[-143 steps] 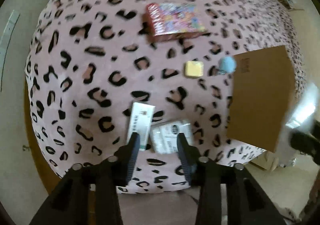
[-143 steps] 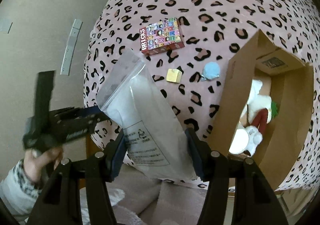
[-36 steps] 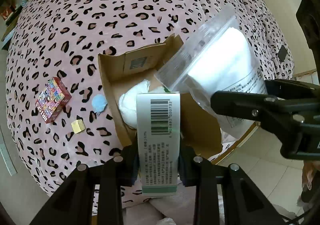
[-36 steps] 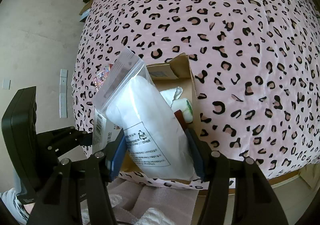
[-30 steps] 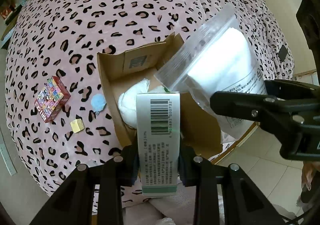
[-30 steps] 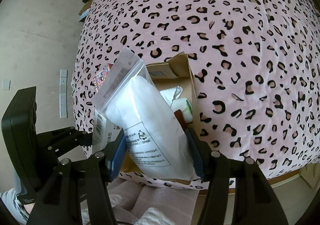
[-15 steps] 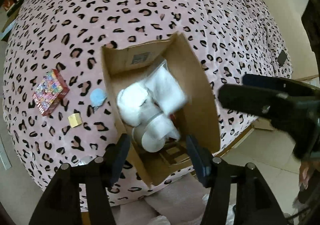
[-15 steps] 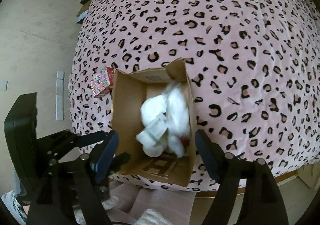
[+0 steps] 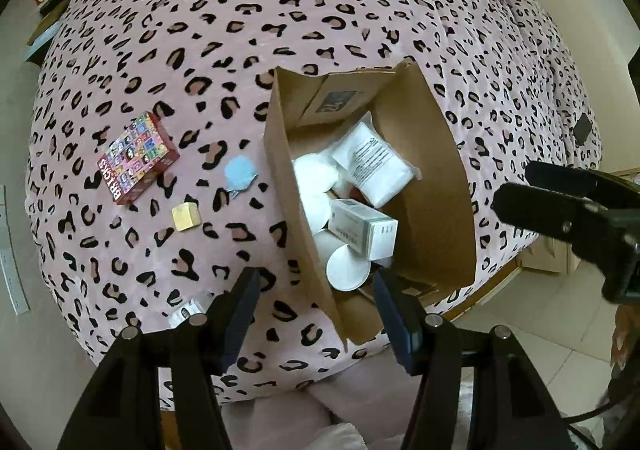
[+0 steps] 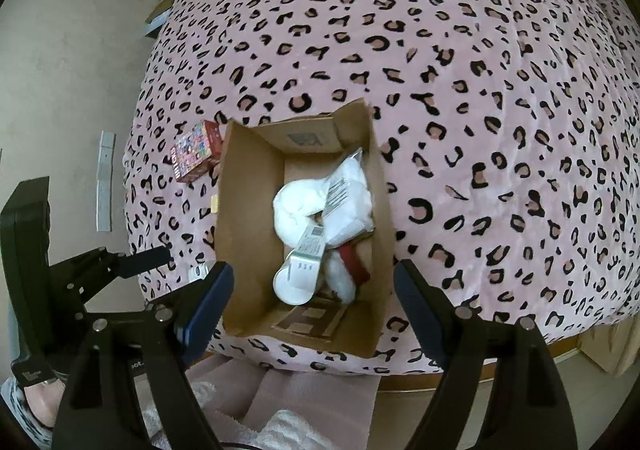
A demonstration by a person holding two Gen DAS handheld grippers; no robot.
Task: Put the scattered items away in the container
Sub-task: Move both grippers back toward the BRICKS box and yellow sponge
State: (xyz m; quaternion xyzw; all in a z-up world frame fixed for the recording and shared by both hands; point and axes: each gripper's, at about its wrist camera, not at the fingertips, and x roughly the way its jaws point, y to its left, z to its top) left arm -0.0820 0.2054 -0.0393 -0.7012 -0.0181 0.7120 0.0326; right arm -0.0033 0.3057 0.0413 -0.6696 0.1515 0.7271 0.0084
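Cardboard box [image 10: 248,209] is sitting on the bed [image 10: 480,89], both hand-held grippers hovering spread and empty; next is lowering squarely over the bricks box [image 9: 138,157] before pinching

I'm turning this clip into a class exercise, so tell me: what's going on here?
A person with a hand-held claw in each hand is tidying loose items off a leopard-print bed into a cardboard box. Both the left claw and the right claw hover open and empty above the box, which holds a clear bag and a white carton among other white things. A bricks box, a blue disc, a yellow cube and a small packet lie on the bed.
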